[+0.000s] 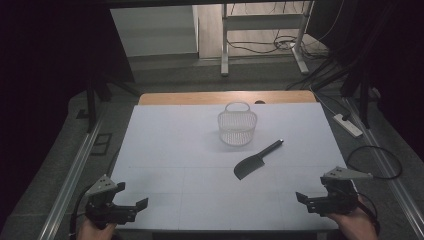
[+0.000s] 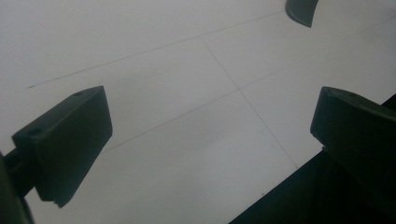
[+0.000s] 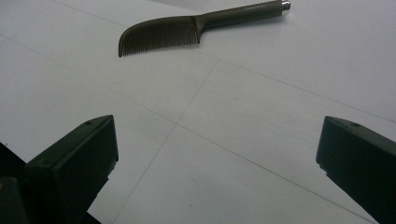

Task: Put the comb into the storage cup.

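At the near edge of the white table top (image 1: 165, 150), the black left gripper (image 1: 131, 200) and black right gripper (image 1: 303, 199) are held wide open, nothing gripped in either. A bit farther out, the dark plastic comb with a long handle (image 1: 256, 161) is seen lying flat, well apart from both. Just beyond its handle tip, the small white mesh basket (image 1: 237, 125) is stood upright.

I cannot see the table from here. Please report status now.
Left gripper and right gripper both open, empty, at near table edge. Comb lies flat beside basket, untouched. Nothing between right gripper and comb.
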Tool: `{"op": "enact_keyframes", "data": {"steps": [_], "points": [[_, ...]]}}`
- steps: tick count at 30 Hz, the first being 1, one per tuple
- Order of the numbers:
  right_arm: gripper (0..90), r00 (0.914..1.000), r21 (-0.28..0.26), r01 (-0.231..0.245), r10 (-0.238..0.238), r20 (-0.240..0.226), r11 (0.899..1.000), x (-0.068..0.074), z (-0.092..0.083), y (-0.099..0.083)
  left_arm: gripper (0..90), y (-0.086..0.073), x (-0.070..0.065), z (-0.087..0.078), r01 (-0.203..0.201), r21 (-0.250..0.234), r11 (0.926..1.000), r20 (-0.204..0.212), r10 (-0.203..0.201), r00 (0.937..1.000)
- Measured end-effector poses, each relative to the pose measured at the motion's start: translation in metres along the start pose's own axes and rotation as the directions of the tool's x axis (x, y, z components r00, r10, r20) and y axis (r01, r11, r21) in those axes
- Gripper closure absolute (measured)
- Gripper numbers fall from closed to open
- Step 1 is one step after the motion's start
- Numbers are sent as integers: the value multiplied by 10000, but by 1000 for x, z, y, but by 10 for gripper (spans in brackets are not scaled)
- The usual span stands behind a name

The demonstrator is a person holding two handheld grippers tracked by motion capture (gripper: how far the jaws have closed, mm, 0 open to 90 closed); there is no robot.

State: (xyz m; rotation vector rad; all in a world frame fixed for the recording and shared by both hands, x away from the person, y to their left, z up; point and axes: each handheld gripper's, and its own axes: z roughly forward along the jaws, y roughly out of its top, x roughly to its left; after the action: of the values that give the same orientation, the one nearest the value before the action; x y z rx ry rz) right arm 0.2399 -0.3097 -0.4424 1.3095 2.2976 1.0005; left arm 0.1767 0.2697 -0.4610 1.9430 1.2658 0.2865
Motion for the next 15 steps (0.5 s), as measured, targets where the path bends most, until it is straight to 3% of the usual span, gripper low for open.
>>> {"op": "enact_keyframes", "data": {"steps": [15], "points": [[0, 9992, 222, 312, -306, -250, 9993, 2, 6, 6, 0, 0, 1, 0, 90, -46, 9999, 31, -90, 10000]]}}
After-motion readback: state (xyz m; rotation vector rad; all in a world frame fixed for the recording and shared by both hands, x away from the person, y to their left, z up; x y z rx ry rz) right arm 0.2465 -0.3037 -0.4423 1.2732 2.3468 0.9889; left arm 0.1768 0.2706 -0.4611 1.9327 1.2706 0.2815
